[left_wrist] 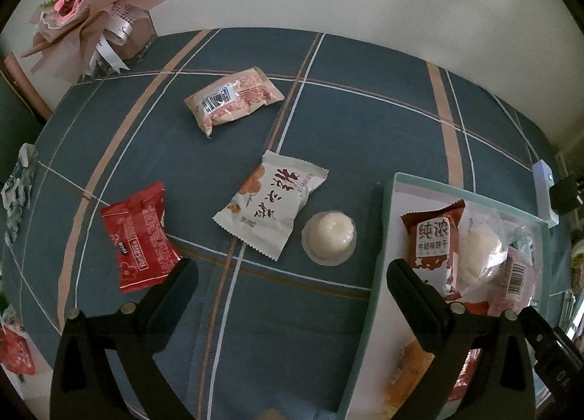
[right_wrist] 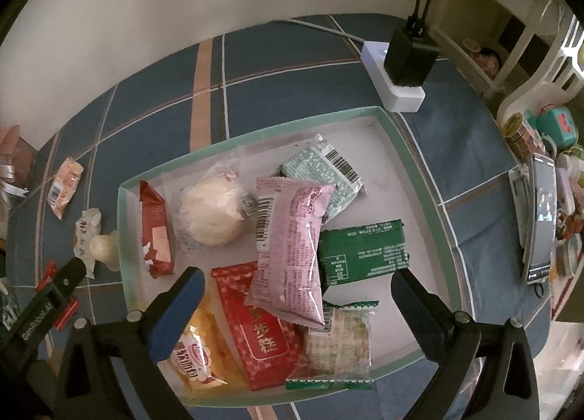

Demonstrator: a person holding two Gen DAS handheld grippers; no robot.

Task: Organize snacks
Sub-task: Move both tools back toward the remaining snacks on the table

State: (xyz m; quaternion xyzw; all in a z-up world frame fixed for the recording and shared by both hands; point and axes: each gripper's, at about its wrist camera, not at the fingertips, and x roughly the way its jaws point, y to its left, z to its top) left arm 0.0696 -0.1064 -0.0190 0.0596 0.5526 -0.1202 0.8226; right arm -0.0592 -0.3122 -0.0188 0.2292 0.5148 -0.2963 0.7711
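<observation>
A shallow box with a green rim (right_wrist: 416, 172) holds several snack packets: pink (right_wrist: 292, 237), green (right_wrist: 361, 252), red (right_wrist: 255, 328), a round white bun (right_wrist: 210, 217). My right gripper (right_wrist: 297, 294) is open and empty, hovering over the box. In the left wrist view the box rim (left_wrist: 387, 201) is at the right. On the cloth lie a white packet (left_wrist: 272, 204), a jelly cup (left_wrist: 329, 237), a red packet (left_wrist: 140, 237) and a beige packet (left_wrist: 233, 99). My left gripper (left_wrist: 292, 279) is open and empty above the cloth, near the jelly cup.
A blue plaid cloth (left_wrist: 365, 135) covers the table. A pink bouquet (left_wrist: 91, 7) stands at the back left. A white power strip with a black charger (right_wrist: 401, 69) lies behind the box. A phone (right_wrist: 540, 215) and small items sit at the right edge.
</observation>
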